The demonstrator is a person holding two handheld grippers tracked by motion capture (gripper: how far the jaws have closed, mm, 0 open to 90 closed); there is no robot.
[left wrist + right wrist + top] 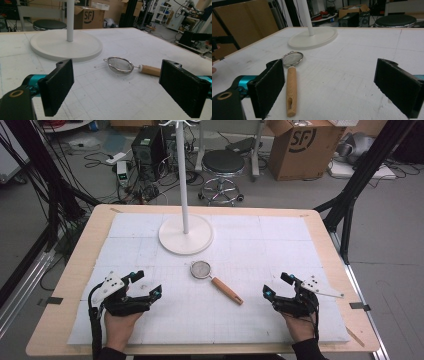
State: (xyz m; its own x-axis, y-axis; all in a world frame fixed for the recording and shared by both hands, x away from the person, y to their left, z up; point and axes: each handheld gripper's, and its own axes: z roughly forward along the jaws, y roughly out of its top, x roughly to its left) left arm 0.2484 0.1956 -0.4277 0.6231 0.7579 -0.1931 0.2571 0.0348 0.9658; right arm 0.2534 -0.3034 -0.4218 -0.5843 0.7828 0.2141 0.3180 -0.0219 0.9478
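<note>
table (320,227): wooden, white grid mat on top | stand base (186,234): round, white, on mat beyond strainer | left gripper (148,285): left of strainer, jaws released wide, empty | right gripper (278,285): right of strainer, jaws released wide, empty | strainer (201,269): lay between grippers, wooden handle (227,290) toward right gripper

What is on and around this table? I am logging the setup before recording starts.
Strainer: one, metal mesh with wooden handle, table centre, between both claws.
Stand base: one, white disc with upright pole, far centre of the table.
Table: one, wooden edge, white gridded top.
Stool: one, black seat, floor beyond the table.
Cardboard box: one, brown, floor at far right.
Left claw: one, black, open, near left.
Right claw: one, black, open, near right.
</note>
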